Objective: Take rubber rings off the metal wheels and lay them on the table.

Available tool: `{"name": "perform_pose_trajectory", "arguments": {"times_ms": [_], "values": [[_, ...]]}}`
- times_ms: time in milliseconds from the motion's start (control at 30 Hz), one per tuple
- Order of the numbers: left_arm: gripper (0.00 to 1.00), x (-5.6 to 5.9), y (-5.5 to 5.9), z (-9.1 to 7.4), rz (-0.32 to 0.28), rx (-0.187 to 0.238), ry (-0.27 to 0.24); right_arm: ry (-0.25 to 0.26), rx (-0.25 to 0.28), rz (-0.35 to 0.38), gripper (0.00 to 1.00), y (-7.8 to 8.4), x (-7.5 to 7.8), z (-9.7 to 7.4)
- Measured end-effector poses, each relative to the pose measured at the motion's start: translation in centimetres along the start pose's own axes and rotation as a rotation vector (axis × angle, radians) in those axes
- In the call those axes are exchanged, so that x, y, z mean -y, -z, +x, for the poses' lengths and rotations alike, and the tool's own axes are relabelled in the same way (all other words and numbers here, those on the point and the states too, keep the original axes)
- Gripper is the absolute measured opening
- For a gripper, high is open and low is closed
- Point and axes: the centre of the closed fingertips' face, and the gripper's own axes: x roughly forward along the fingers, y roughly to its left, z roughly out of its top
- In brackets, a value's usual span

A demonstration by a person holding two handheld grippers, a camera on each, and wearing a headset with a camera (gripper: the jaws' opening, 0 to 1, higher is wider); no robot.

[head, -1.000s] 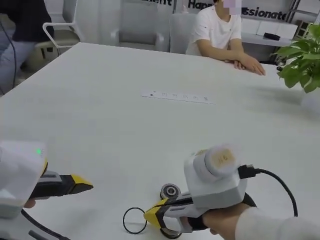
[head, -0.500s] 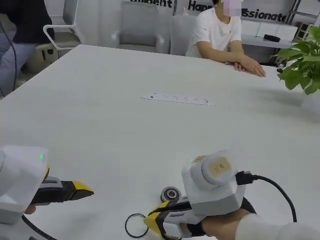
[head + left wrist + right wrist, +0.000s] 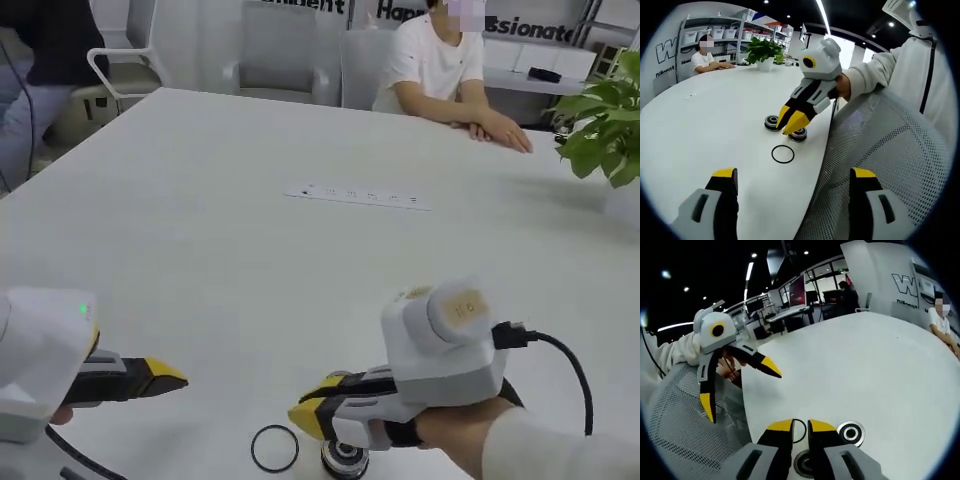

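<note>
Now the right gripper (image 3: 308,413), jaws nearly together, has lifted off the near wheel (image 3: 343,458); the ring (image 3: 274,448) lies beside it. The left gripper (image 3: 165,375) gapes wide.

I count two metal wheels (image 3: 771,122) (image 3: 801,135), one loose rubber ring (image 3: 783,154), and what may be one power strip (image 3: 357,196)

Left tool (image 3: 792,174) held level, jaws spread wide. Right tool (image 3: 308,417) tipped downward, jaws closed together, nothing between.

Right tool (image 3: 306,416) now higher, just over near wheel (image 3: 345,461).
</note>
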Motion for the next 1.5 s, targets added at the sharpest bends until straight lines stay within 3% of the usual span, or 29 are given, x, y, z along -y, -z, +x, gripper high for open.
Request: {"name": "perform_pose_trajectory", "arguments": {"times_ms": [533,1033,1267,1467,1500], "values": [[0.9,0.0,0.0,0.0,-0.003,0.0,-0.002,-0.002,0.083,0.006,0.13,-1.9,0.4,-2.7],[0.9,0.0,-0.2,0.0,-0.005,0.006,-0.001,0.04,0.173,0.019,0.17,-3.3,2.1,-5.8],[0.9,0.0,-1.0,-0.2,-0.003,0.042,-0.004,0.034,0.16,0.025,0.18,-2.2,2.6,-6.5],[0.89,0.0,-3.1,-0.4,-0.01,0.122,-0.009,-0.029,0.076,0.066,0.22,0.6,2.1,-6.0],[0.89,0.1,-3.9,-0.4,-0.004,0.154,-0.006,-0.032,0.058,0.059,0.23,1.0,2.0,-5.9]]}}
